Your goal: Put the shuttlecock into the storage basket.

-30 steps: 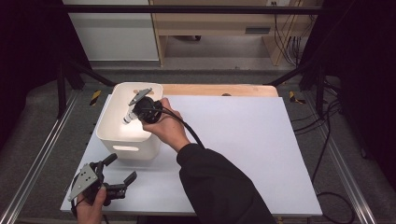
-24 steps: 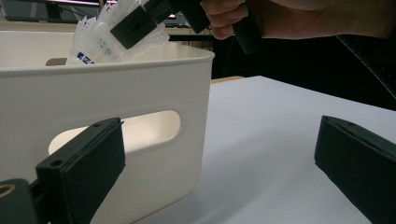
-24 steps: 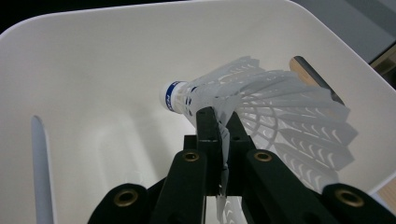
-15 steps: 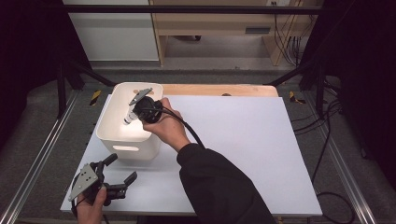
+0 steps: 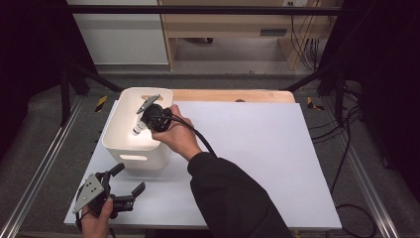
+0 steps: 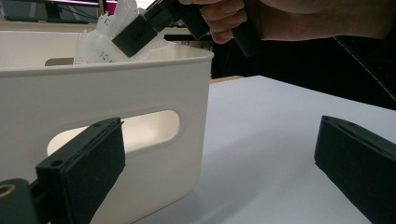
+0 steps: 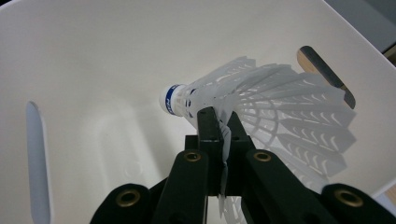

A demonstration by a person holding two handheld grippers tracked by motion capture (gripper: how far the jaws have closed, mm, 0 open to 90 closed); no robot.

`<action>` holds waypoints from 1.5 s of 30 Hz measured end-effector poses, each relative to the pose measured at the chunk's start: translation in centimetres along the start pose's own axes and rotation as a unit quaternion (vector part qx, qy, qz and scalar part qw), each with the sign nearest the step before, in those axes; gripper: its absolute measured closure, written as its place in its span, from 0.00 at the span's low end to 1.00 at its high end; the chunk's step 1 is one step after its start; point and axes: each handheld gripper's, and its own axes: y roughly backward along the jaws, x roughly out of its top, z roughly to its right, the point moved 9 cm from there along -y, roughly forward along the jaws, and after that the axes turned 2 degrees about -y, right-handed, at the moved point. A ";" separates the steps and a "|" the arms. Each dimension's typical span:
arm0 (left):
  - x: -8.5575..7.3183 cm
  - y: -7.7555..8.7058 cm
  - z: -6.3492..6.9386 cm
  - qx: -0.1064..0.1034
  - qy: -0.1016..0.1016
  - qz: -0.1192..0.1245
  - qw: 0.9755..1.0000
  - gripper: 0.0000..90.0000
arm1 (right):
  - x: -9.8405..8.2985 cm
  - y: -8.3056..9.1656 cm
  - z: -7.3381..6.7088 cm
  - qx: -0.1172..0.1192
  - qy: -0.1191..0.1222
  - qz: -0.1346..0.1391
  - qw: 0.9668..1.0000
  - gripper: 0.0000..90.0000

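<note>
Above the middle of the right gripper view, the right gripper (image 7: 218,122) was pinched tight on the skirt of a white shuttlecock (image 7: 275,116), its blue-banded cork pointing toward the frame's left. Around it rose the walls of a white bin (image 7: 93,60). Down at the lower left of the high view, the left gripper (image 5: 130,184) rested with jaws wide apart and nothing between them, on the white table (image 5: 257,148) just in front of the bin.
</note>
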 end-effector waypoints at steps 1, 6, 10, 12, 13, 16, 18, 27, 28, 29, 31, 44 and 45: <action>0.0 0.0 0.0 0.000 -0.001 -0.001 1.000 0.02 | -0.1 0.0 0.0 0.001 0.001 -0.002 1.000 0.99; 0.0 0.0 0.0 0.000 -0.001 -0.001 1.000 0.02 | -0.3 -0.1 0.0 0.000 0.003 -0.010 1.000 0.99; 0.0 0.0 0.0 0.000 -0.001 -0.001 1.000 0.02 | -0.4 -0.2 -0.1 0.000 0.005 -0.014 1.000 0.99; 0.0 0.0 0.0 0.000 0.000 0.000 1.000 0.02 | -0.5 -0.2 -0.1 0.001 0.005 -0.014 1.000 0.99; 0.0 0.0 0.0 0.000 -0.001 -0.001 1.000 0.02 | -0.5 -0.2 -0.1 0.000 0.004 -0.016 1.000 0.99; 0.0 0.0 0.0 0.000 0.001 0.001 1.000 0.02 | -0.6 -0.1 0.0 0.000 0.003 -0.018 1.000 0.99; 0.0 -0.1 0.0 0.000 0.001 0.001 1.000 0.02 | -0.6 -0.1 0.0 0.001 0.002 -0.019 1.000 0.99; 0.0 0.0 0.0 0.000 -0.002 -0.001 1.000 0.02 | -0.8 -0.2 0.0 0.005 0.003 -0.026 1.000 0.99; 0.0 0.0 0.0 0.000 -0.002 -0.001 1.000 0.02 | -0.9 -0.2 0.0 0.006 0.003 -0.026 1.000 0.99; 0.0 0.0 0.0 0.000 -0.002 -0.001 1.000 0.02 | -0.9 -0.3 -0.1 0.006 0.004 -0.026 1.000 0.99; 0.0 0.0 -0.1 0.000 -0.002 -0.001 1.000 0.02 | -0.9 -0.3 -0.1 0.007 0.003 -0.026 1.000 0.99; 0.0 0.0 -0.1 0.002 0.003 0.001 1.000 0.02 | -0.8 1.9 0.5 -0.014 -0.019 -0.015 1.000 0.41; 0.0 0.0 -0.1 0.002 0.003 0.001 1.000 0.02 | -0.6 2.5 0.6 -0.016 -0.023 -0.007 1.000 0.38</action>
